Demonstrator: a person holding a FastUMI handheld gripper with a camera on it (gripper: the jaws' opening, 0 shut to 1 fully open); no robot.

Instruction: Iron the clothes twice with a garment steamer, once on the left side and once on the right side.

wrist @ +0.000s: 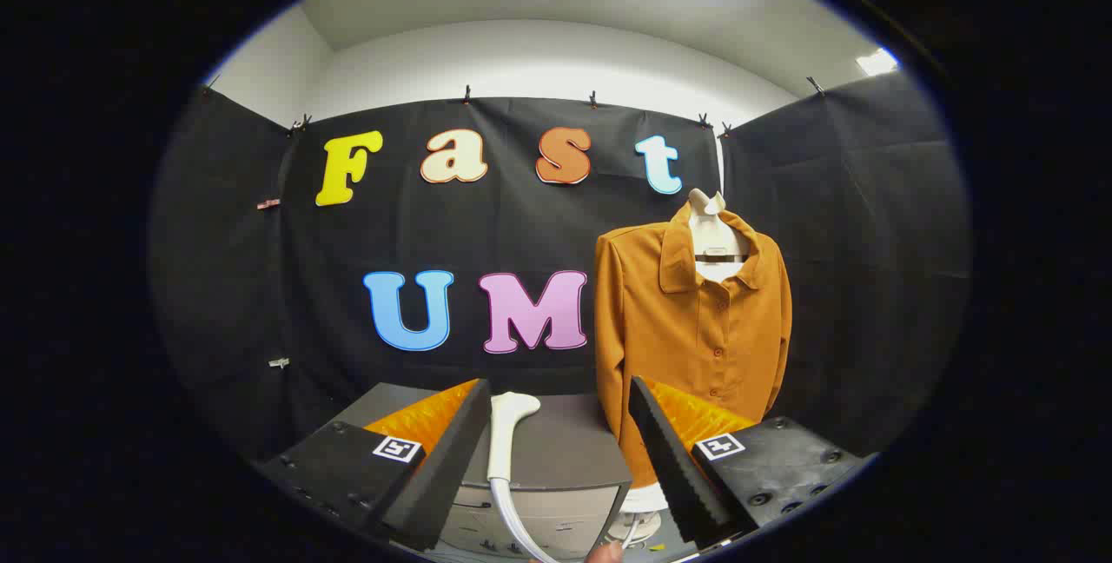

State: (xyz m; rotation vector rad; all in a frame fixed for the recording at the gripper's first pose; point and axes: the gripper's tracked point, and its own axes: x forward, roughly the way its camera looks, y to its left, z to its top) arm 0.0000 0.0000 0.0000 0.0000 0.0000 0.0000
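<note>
Steamer head [508, 433] white, upright on grey cabinet [565, 459], just ahead between jaws, nearer left one, untouched. Gripper [556, 459] jaws spread wide, holding nothing. Orange shirt [691, 328] on hanger [714, 237] beyond right jaw, facing camera. Hose [512, 519] curls down from steamer head.

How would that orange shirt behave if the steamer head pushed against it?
The orange shirt would probably give way and swing, since it hangs loose on a hanger. The steamer head, between the open gripper's fingers, looks rigid, though its hose may tug.
</note>
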